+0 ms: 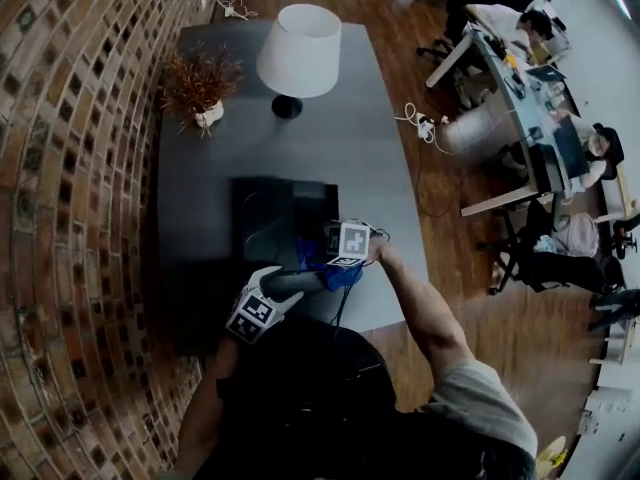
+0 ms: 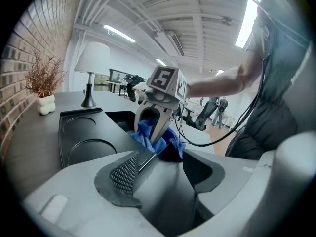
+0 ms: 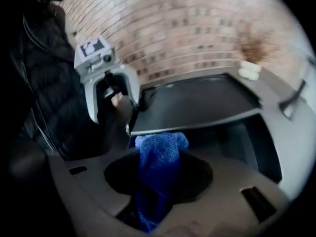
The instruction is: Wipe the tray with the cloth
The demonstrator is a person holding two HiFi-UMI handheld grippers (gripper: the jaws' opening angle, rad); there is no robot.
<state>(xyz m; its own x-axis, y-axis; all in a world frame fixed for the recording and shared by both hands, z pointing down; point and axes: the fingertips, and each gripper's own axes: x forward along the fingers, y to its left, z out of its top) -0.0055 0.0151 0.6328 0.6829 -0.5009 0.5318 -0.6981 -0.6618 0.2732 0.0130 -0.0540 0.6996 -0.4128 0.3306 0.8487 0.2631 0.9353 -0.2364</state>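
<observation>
Two grips going: left gripper (image 2: 160,169) clamps the tray (image 2: 81,132) by its rim, probably stiff and light; right gripper (image 3: 160,177) pinches the cloth (image 3: 160,152), soft and floppy, tray edge just ahead.

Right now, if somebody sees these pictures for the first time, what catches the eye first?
The blue cloth, bunched in the right gripper at the near edge of the black tray, is the most vivid colour. The left gripper grips that tray's near corner. Behind stand a white-shaded lamp and a dried plant, near the brick wall.
</observation>
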